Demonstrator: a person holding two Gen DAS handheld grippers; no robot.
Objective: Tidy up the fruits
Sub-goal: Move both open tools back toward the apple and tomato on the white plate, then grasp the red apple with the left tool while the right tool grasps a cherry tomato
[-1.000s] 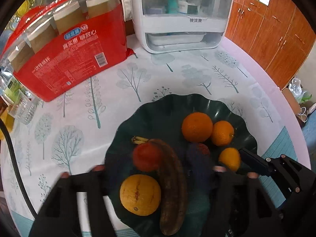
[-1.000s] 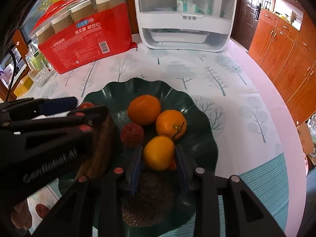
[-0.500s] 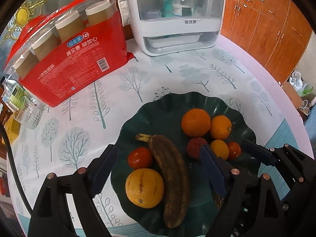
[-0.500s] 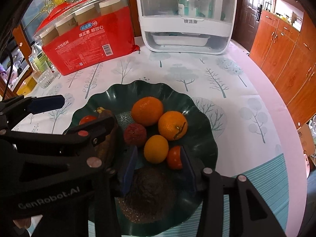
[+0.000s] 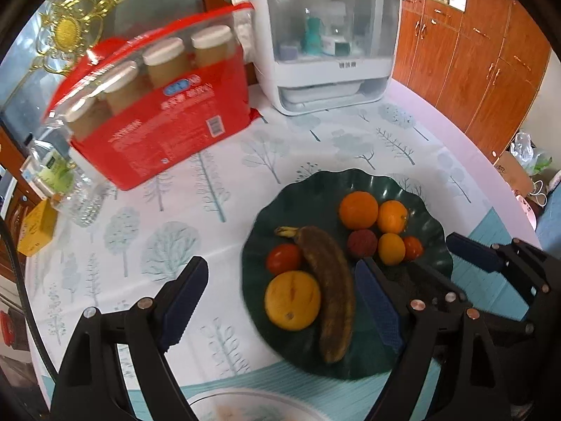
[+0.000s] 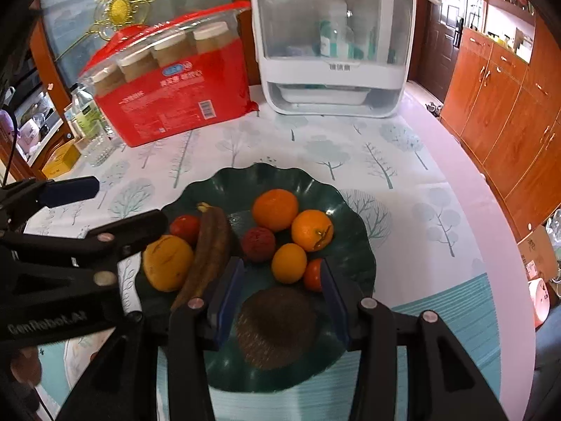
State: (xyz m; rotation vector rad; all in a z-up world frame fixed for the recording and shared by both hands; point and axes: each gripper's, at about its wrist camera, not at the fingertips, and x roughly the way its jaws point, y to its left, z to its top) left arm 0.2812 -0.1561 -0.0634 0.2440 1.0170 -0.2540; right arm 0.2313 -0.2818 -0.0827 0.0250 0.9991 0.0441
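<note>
Fruits (image 6: 277, 210) on green plate (image 6: 354, 245) | both jaws wide open, empty | red pack (image 5: 168, 112), white appliance (image 5: 326, 45) behind

I now have the left hand-held gripper (image 5: 280, 301) drawn back and raised from the dark green scalloped plate (image 5: 434, 245); a second ago its fingers were low over the fruit, and now they are spread wide, the left finger over the tree-print table (image 5: 210, 189). My right hand-held gripper (image 6: 278, 293) has let go of the small yellow-orange citrus (image 6: 288, 263) it was clamping; its jaws now stand apart around the brown rough-skinned fruit (image 6: 277, 326), and a small red tomato (image 6: 313, 275) beside the citrus has come into view.
</note>
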